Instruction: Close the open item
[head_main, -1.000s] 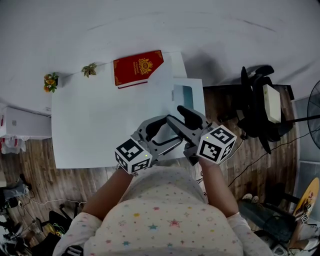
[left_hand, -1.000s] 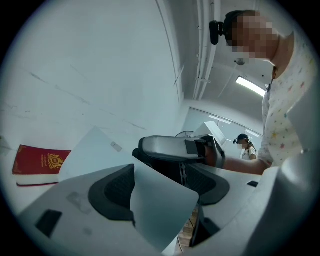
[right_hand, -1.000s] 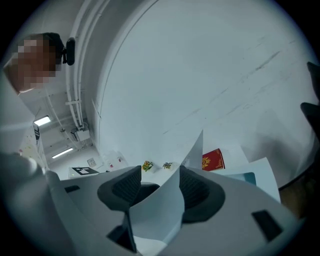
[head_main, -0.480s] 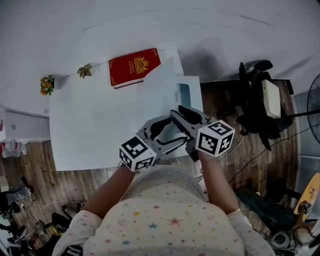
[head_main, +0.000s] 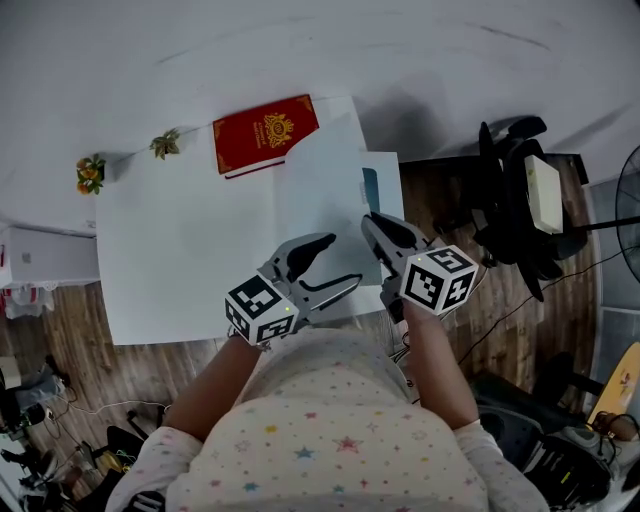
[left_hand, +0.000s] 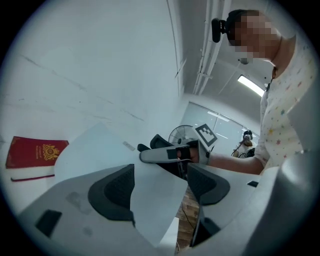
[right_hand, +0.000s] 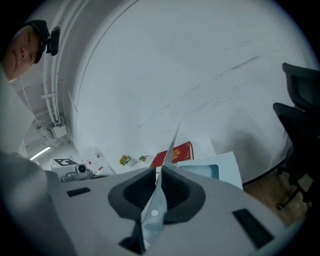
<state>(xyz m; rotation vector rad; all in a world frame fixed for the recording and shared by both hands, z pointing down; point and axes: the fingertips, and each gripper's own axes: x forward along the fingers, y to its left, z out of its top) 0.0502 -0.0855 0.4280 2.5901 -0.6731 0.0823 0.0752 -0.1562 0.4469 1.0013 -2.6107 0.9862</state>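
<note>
Table (head_main: 170, 240): white top, carrying the folder at its right end and a red book (head_main: 265, 133) at the far edge.
Folder: pale blue, lying open at the table's right side; its lower leaf (head_main: 388, 185) is resting flat and its cover (head_main: 315, 185) is standing raised and tilting over toward the table's middle.
Right gripper (head_main: 372, 222): jaws are pressing together on the cover's edge. In the right gripper view the thin sheet (right_hand: 169, 150) is running edge-on between the two pads, with a small round snap (right_hand: 154, 213) showing on it just below them.
Right arm pose: forearm is reaching forward from the body at the table's near right corner, marker cube (head_main: 440, 280) facing up, jaws pointing away and slightly left.
Left gripper (head_main: 345, 260): jaws are standing spread. In the left gripper view (left_hand: 160, 187) the cover's lower corner (left_hand: 150, 200) is hanging in the gap between them; contact with either pad cannot be told.
Left arm pose: forearm is coming up from the body just left of the right one, gripper angling toward the right gripper, the two tools close together.
Cross view: the right gripper (left_hand: 165, 155) is showing beyond the left jaws, holding the sheet's far edge.
Red book, other views: lying closed (left_hand: 32, 155), beyond the folder (right_hand: 182, 151).
</note>
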